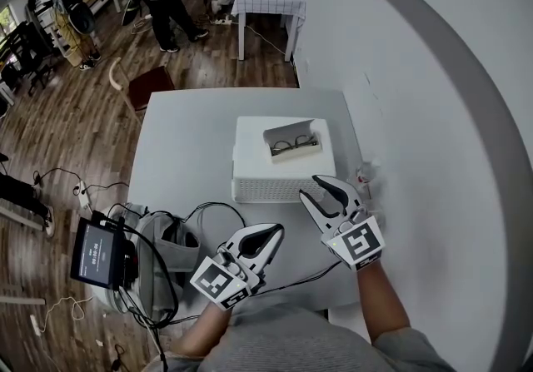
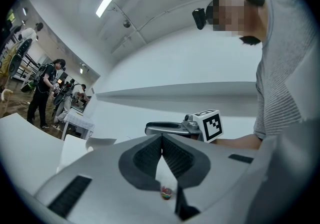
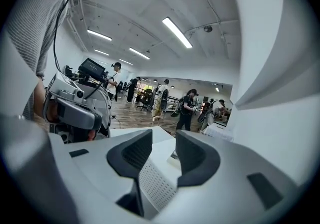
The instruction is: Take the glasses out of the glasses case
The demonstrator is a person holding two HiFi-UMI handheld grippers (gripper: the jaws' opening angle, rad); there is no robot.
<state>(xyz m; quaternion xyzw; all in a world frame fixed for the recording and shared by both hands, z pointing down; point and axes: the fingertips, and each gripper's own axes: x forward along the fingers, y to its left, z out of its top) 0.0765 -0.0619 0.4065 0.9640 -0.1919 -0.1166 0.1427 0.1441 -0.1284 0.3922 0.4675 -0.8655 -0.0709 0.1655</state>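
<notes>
An open grey glasses case (image 1: 293, 139) lies on top of a white perforated box (image 1: 258, 183) in the middle of the white table (image 1: 179, 146). Dark-framed glasses (image 1: 295, 145) rest inside the case. My right gripper (image 1: 310, 188) is open just in front of the box's near right corner, with nothing between its fingers. In the right gripper view the box's perforated side (image 3: 156, 184) shows between the open jaws of the right gripper (image 3: 162, 138). My left gripper (image 1: 277, 233) is shut and empty, nearer to me and left of the right one. Its closed tips (image 2: 162, 138) point past the right gripper (image 2: 200, 127).
The white wall (image 1: 433, 129) runs close along the table's right edge. A small item (image 1: 364, 172) lies by that edge. On the floor at left stand a screen unit (image 1: 102, 252), a bag and cables. A chair (image 1: 143, 86) and several people are farther back.
</notes>
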